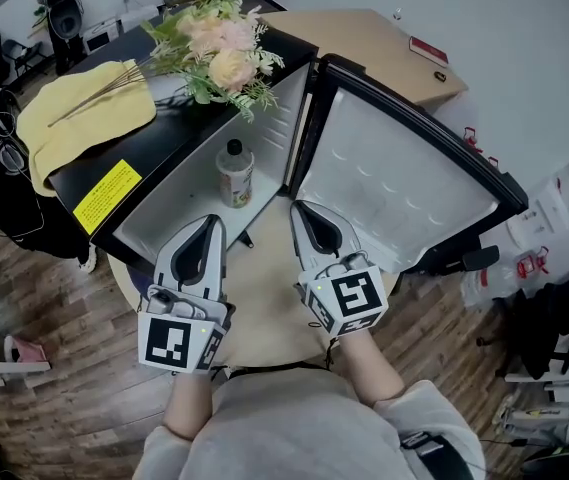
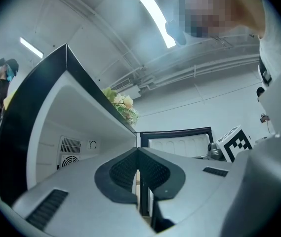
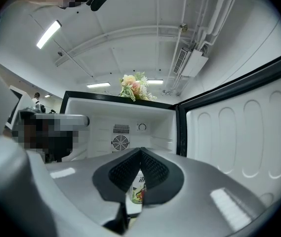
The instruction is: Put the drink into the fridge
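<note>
A drink bottle (image 1: 234,173) with a black cap stands upright inside the open mini fridge (image 1: 169,203); its label shows behind the jaws as the bottle (image 3: 138,190) in the right gripper view. My left gripper (image 1: 212,225) is shut and empty, just in front of the fridge opening. My right gripper (image 1: 299,211) is also shut and empty, beside the door's hinge edge. Both sit a short way back from the bottle. The fridge door (image 1: 394,183) stands wide open to the right.
Artificial flowers (image 1: 214,38) and a yellow cloth (image 1: 84,118) lie on the fridge top. A round wooden table (image 1: 264,298) is under the grippers. A cardboard box (image 1: 374,38) sits behind the fridge. Wooden floor lies all around.
</note>
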